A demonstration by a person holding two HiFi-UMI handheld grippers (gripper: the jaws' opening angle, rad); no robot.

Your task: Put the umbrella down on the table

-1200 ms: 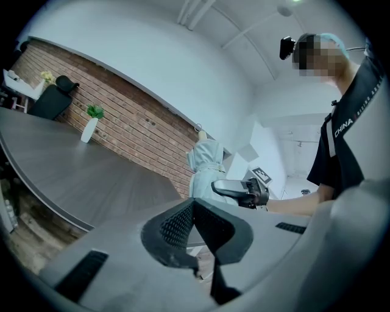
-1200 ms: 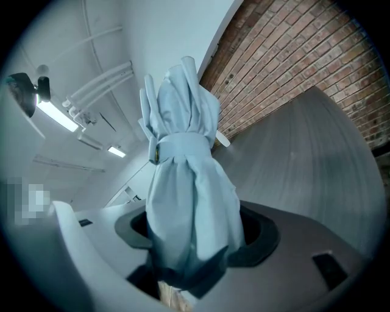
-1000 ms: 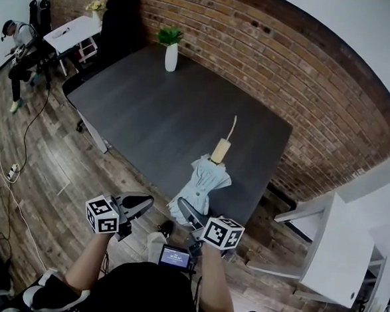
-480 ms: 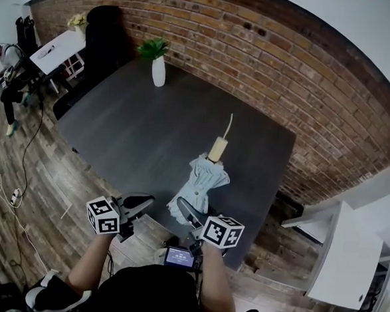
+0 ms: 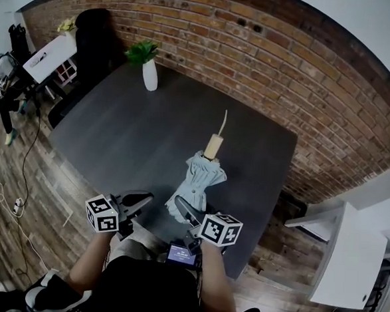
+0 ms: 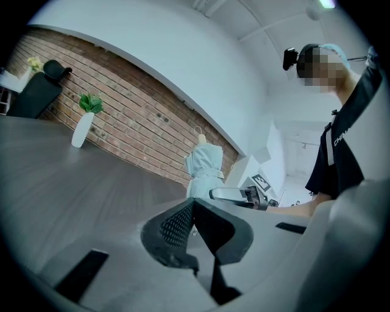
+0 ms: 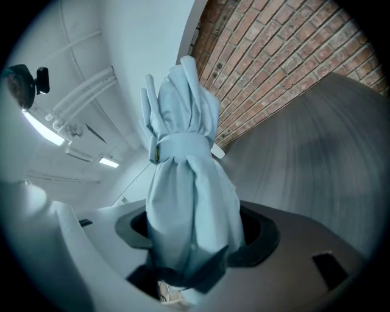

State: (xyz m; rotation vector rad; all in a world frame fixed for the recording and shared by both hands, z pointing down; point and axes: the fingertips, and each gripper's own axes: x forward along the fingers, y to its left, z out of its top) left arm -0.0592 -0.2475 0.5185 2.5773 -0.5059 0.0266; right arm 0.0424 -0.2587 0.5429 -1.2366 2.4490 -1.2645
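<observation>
A folded light-blue umbrella (image 5: 197,179) with a tan wooden handle (image 5: 214,145) stands up from my right gripper (image 5: 182,208), above the near part of the dark grey table (image 5: 137,128). The right gripper (image 7: 195,244) is shut on the umbrella's (image 7: 186,183) lower cloth, and a strap wraps its middle. My left gripper (image 5: 139,198) hangs to the left of it over the table's near edge. Its jaws (image 6: 192,210) meet with nothing between them. From the left gripper view the umbrella (image 6: 204,164) rises upright behind the right gripper (image 6: 241,195).
A white vase with a green plant (image 5: 149,75) stands at the table's far left corner. A red brick wall (image 5: 269,50) runs behind the table. A black chair (image 5: 90,34), a white desk (image 5: 45,55) and a seated person (image 5: 1,72) are at far left. White furniture (image 5: 347,263) stands at right.
Both grippers and the umbrella have moved forward from over the wooden floor to over the table's near edge. The grip on the umbrella is unchanged.
</observation>
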